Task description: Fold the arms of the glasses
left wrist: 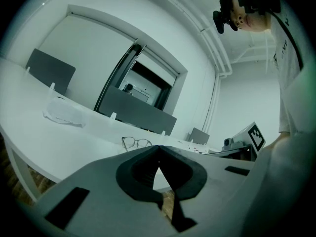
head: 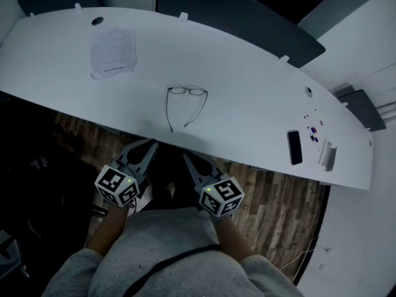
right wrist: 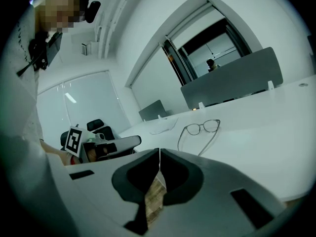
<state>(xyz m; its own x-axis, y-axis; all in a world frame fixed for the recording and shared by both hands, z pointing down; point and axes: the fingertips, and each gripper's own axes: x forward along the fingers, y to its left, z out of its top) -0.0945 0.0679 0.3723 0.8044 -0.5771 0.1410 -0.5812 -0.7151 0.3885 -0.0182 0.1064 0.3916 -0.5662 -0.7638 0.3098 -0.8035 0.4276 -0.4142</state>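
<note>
While both grippers hang short of bench (head: 247,91) edge: left gripper (head: 150,143) fingers (left wrist: 94,177) pressed together, nothing between; right gripper (head: 187,157) fingers (right wrist: 222,177) likewise closed, empty; glasses (head: 187,104) on bench ahead of both fingertips, apart from them, arms unfolded, ends pointing back toward fingers

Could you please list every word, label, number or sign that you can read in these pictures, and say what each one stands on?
Nothing can be read.
Sheet of paper: lines of print, too small and blurred to read.
Left marker cube and right marker cube: black-and-white square patterns only, no letters or numbers.
Phone: dark screen, no text.
Glasses: no marking visible.
</note>
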